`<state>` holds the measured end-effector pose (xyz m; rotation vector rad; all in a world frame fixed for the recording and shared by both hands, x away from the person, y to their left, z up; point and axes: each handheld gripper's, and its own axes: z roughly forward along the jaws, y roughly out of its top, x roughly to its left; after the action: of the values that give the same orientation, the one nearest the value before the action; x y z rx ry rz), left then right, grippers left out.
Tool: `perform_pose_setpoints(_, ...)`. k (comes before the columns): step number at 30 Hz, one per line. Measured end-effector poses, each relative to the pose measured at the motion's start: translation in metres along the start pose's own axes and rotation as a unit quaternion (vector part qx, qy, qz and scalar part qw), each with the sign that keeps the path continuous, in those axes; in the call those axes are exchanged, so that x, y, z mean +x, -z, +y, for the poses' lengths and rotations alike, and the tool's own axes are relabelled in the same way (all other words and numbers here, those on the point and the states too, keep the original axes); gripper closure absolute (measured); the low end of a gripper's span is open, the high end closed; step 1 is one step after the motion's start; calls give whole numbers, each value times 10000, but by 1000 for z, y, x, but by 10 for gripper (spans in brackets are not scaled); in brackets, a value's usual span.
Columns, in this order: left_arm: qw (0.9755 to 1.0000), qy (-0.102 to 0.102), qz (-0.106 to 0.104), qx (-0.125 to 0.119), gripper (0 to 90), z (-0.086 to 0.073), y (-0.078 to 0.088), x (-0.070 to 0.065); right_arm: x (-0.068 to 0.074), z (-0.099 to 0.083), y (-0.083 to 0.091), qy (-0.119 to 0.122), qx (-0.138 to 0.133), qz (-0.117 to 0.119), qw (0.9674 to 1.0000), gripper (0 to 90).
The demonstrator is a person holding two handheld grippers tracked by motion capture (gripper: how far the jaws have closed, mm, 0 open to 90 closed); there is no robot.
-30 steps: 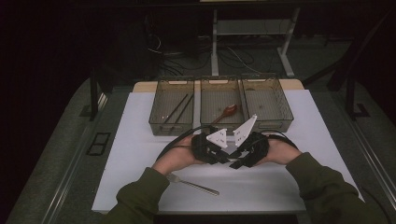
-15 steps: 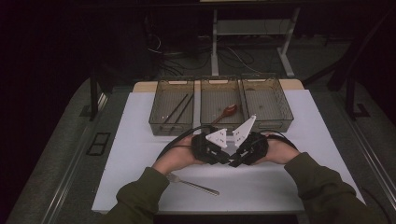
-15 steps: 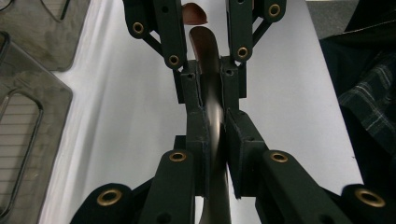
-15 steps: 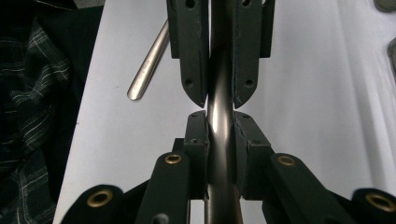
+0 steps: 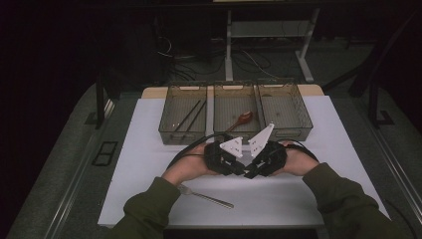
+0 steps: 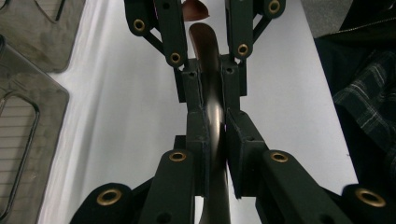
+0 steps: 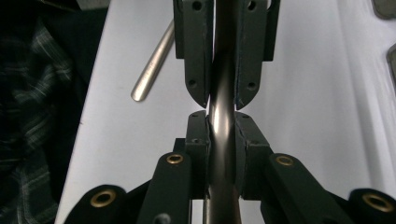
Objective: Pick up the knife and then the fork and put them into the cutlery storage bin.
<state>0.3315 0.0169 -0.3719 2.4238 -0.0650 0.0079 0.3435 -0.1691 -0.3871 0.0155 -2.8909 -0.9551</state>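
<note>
- The high view is taken from above the person's edge of the worktop (image 5: 149,129), facing forward and down; the whole white surface is taken in from far off, with the three trays (image 5: 235,110) toward 12 o'clock and the forearms entering from 6 o'clock.
- The left gripper view is taken from the left tongs (image 6: 215,123) themselves, along their black jaws, which rise from 6 o'clock; it is set very close, with the right tongs (image 6: 205,51) faced head-on toward 12 o'clock.
- The right gripper view is set likewise on the right tongs (image 7: 222,133), facing the left tongs (image 7: 223,60).
- The white worktop and the meeting tongs, seen near the centre of the high view, are shared by all three views.
</note>
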Motion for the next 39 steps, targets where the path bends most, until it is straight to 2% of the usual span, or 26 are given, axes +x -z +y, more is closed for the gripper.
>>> perform_pose_setpoints(2,9999,131,32,-32,781,-1,1,0,0,0,4,-40,-70,-69,9999,773)
perform_pose_setpoints(4,9998,116,113,-86,759,-1,5,2,0,-1,6,-114,-86,-80,9999,773)
perform_pose_setpoints(6,9994,239,176,-189,723,-3,11,3,-1,-3,7,-119,-76,-174,9997,773)
perform_pose_setpoints(7,9990,299,203,-255,706,-4,15,4,-2,-5,8,-133,-54,-124,9998,773)
perform_pose_setpoints(11,9952,661,376,-622,631,-14,31,5,-6,-14,14,-255,-25,-287,9993,773)
perform_pose_setpoints(13,9916,910,402,-832,596,-22,37,4,-8,-20,18,-388,-34,-393,9985,772)
perform_pose_setpoints(16,9859,1179,581,-1034,534,-34,46,0,-10,-28,25,-552,-82,-495,9972,772)
perform_pose_setpoints(18,9805,1381,735,-1190,493,-43,52,-3,-12,-33,32,-681,-132,-575,9959,772)
perform_pose_setpoints(20,9743,1550,951,-1330,464,-52,57,-7,-14,-38,38,-757,-171,-709,9945,772)
perform_pose_setpoints(21,9710,1663,990,-1402,453,-57,59,-9,-15,-40,42,-831,-199,-764,9934,772)
perform_pose_setpoints(24,9635,1901,1189,-1461,420,-70,64,-15,-20,-48,53,-994,-316,-933,9902,771)
perform_pose_setpoints(27,9583,2025,1421,-1428,370,-85,65,-22,-24,-55,65,-1230,-419,-1089,9855,771)
perform_pose_setpoints(28,9539,2125,1519,-1480,362,-89,64,-26,-26,-58,68,-1312,-449,-1164,9835,771)
perform_pose_setpoints(31,9460,2295,1711,-1519,315,-104,62,-33,-31,-66,80,-1639,-604,-1353,9753,771)
perform_pose_setpoints(32,9439,2349,1768,-1506,299,-108,62,-35,-33,-70,86,-1813,-664,-1443,9705,771)
perform_pose_setpoints(39,9343,2552,1974,-1513,209,-123,59,-49,-50,-87,112,-2383,-809,-1942,9481,771)
